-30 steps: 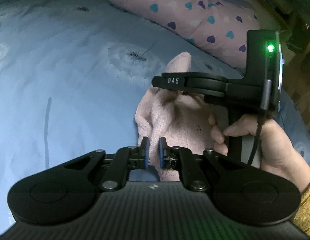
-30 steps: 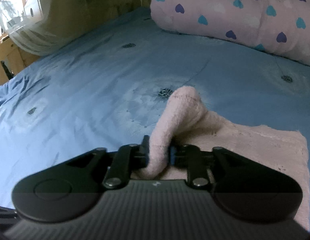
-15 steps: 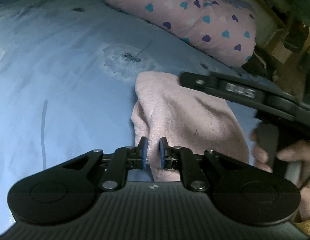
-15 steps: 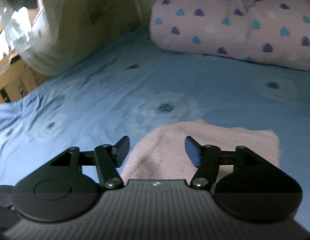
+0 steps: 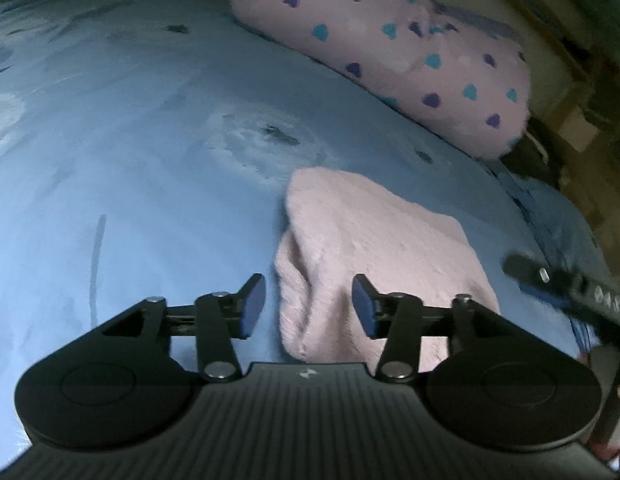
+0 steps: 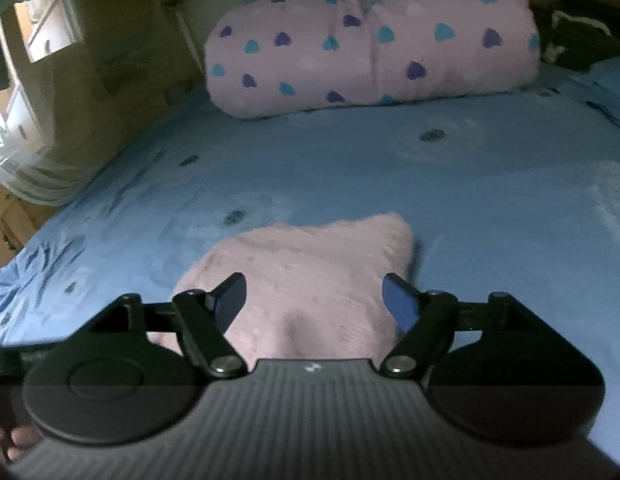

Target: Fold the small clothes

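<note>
From my left claw (image 5: 308, 306), fingers spread wide, the folded fuzzy pink knit garment (image 5: 374, 256) lies just ahead on the blue flower-print bedsheet (image 5: 149, 160), a pink heart-dotted plush blanket roll (image 5: 390, 52) beyond. From my right claw (image 6: 314, 300), likewise agape, the garment (image 6: 310, 264) lies between my fingers; sheer curtain (image 6: 49, 184) far left.

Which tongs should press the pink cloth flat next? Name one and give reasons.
Probably the right tongs. They are open and sit squarely over the middle of the pink cloth, where a soft hump shows. The left tongs, also open, straddle only its bunched edge, half over the blue sheet.
</note>
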{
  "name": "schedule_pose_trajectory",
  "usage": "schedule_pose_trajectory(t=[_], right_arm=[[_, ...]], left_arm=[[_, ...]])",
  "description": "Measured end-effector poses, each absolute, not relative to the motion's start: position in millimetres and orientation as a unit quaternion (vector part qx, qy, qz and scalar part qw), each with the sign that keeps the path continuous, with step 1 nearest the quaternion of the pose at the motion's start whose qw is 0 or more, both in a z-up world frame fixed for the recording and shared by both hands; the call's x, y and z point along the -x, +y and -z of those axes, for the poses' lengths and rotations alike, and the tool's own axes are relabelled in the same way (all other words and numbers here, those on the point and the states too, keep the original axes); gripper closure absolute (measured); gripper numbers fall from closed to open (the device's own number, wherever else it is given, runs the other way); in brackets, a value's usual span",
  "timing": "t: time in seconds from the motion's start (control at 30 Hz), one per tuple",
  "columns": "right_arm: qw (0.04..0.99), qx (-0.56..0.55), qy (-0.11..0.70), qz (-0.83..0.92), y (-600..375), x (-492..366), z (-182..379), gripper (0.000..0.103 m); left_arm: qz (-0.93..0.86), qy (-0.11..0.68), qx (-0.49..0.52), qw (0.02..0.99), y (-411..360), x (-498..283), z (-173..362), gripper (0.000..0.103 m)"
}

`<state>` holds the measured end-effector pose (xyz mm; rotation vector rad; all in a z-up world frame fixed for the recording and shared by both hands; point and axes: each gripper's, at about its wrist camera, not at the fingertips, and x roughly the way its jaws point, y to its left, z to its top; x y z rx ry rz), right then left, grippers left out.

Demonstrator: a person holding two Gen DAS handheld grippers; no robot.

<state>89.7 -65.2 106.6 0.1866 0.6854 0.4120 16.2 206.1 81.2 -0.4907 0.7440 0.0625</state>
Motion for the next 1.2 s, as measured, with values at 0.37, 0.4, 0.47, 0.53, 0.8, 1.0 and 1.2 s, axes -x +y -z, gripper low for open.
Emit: schedule_pose_trajectory(t=[0.37, 0.4, 0.47, 0.53, 0.8, 1.0, 1.2], right_arm=[[0.882, -0.168, 0.391, -0.202, -80, -100, -59, 0.026], [0.879, -0.176, 0.394, -0.205, -81, -101, -55, 0.026], [0.872, -0.189, 0.401, -0.208, -82, -103, -49, 0.019], [0.867, -0.196, 0.412, -0.203, -82, -107, -43, 0.015], [0.841, -0.234, 0.431, -0.227, -81, -112, -20, 0.012], [0.841, -0.221, 0.426, -0.251, -79, -112, -17, 0.012], [0.828, -0.229, 0.429, -0.278, -70, -119, -14, 0.011]], left_arm=[[-0.014, 0.381, 0.255, 0.888, 194, -39, -62, 0.041], [-0.019, 0.387, 0.247, 0.888, 191, -41, -60, 0.041], [-0.03, 0.401, 0.229, 0.886, 183, -44, -54, 0.037], [-0.031, 0.407, 0.23, 0.883, 179, -47, -49, 0.036], [-0.017, 0.418, 0.245, 0.875, 177, -53, -41, 0.035], [-0.012, 0.419, 0.263, 0.869, 180, -54, -34, 0.034], [-0.005, 0.42, 0.263, 0.868, 177, -54, -33, 0.031]])
